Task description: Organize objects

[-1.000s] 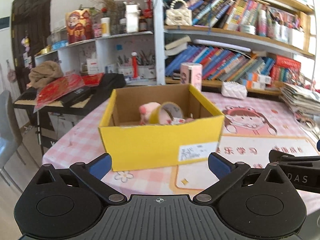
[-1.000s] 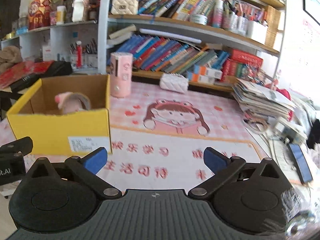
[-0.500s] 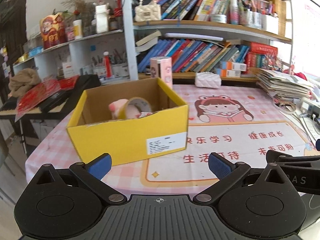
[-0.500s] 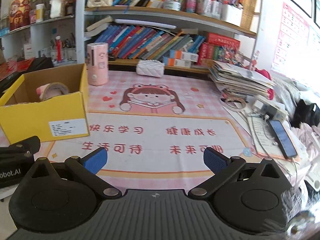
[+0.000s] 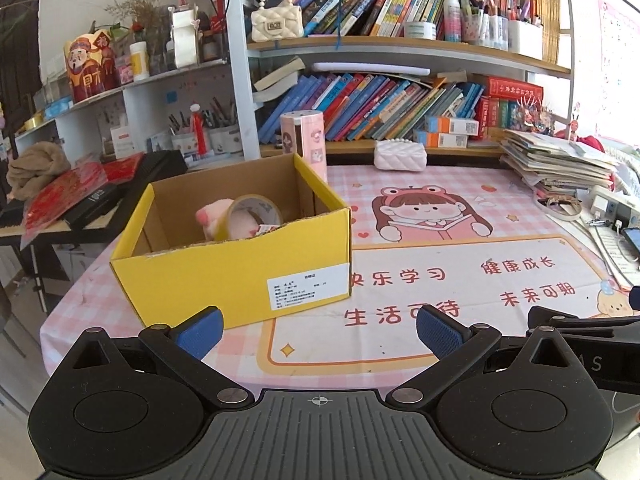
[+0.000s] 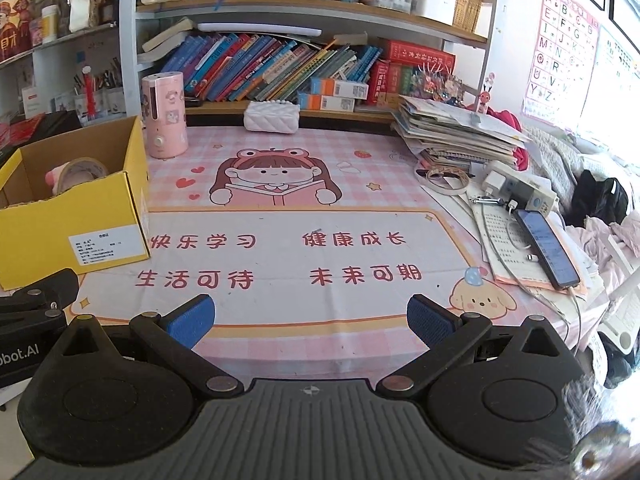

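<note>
The yellow box (image 5: pixel 240 276) sits on the left part of the surface (image 6: pixel 280 312), open at the top, and already holds a roll of tape (image 5: pixel 254 216) leaning against a pink soft toy (image 5: pixel 210 216). Its long side runs roughly across the left wrist view, label face toward the camera. From the left claw (image 5: pixel 318 330) the box lies ahead and a little to the left, near; from the right claw (image 6: pixel 310 320) it lies well off to the left, at the edge of that view. The left hand's tool is therefore the nearer one to the box.

Both claws are spread wide with nothing between the blue pads — neither has hold of anything, and both hover low at the near edge of the surface.

Loose candidates lie on the other side: the pink cylinder (image 6: pixel 165 114) stands upright just behind the box's far right corner, the white quilted pouch (image 6: pixel 272 117) rests at the back by the bookshelf (image 6: pixel 304 12), and a second tape ring (image 6: pixel 446 180) lies beside the stack of papers (image 6: pixel 456 136), ahead and right of the right claw. Which of these goes next cannot be told; likely the right claw fetches, since those things lie on its side.
</note>
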Demonstrator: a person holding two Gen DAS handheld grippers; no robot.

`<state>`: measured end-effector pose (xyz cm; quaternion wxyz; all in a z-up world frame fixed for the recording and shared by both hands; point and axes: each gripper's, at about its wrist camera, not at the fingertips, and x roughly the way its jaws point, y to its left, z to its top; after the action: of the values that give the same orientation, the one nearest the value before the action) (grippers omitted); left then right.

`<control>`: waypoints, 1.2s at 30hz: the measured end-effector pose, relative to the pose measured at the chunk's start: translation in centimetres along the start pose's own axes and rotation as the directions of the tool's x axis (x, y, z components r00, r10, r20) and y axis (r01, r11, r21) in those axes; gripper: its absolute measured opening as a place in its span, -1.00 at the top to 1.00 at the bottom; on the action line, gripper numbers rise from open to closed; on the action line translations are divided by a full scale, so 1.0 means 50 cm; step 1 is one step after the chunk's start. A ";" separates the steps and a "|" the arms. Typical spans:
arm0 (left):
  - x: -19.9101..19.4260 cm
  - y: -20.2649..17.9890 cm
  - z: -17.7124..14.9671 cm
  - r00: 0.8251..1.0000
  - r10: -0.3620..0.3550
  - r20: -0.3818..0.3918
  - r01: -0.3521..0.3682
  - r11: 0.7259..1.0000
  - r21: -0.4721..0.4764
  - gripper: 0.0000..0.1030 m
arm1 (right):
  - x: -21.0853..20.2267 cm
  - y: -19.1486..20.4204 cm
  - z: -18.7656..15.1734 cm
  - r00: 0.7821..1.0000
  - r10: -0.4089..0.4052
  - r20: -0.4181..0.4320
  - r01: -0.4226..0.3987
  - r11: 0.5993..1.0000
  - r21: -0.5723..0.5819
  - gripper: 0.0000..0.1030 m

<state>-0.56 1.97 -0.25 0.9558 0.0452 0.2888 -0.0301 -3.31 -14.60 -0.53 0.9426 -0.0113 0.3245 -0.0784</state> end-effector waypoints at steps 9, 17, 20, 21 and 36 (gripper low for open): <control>0.006 -0.003 0.001 1.000 0.008 -0.029 -0.009 1.000 -0.019 -1.00 | 0.005 -0.007 0.006 1.000 0.018 -0.009 -0.018 1.000 -0.001 -1.00; 0.008 -0.003 -0.011 0.998 0.015 -0.063 -0.018 0.999 -0.037 -1.00 | 0.007 -0.006 -0.002 0.999 0.027 -0.025 -0.027 1.000 -0.010 -1.00; 0.007 -0.002 -0.013 0.997 0.015 -0.070 -0.018 0.999 -0.043 -1.00 | 0.008 -0.007 -0.004 0.999 0.030 -0.029 -0.030 1.000 -0.010 -1.00; 0.007 -0.002 -0.013 0.997 0.013 -0.072 -0.017 0.999 -0.045 -1.00 | 0.008 -0.008 -0.004 0.999 0.030 -0.030 -0.031 0.999 -0.009 -1.00; 0.012 -0.008 -0.014 0.996 -0.003 -0.093 -0.001 0.999 -0.050 -1.00 | 0.004 -0.015 -0.008 0.999 0.021 -0.026 -0.021 1.000 0.002 -1.00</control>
<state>-0.49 1.61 -1.20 0.9423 0.0227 0.3334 -0.0212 -3.51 -15.38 -0.93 0.9390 -0.0063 0.3370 -0.0689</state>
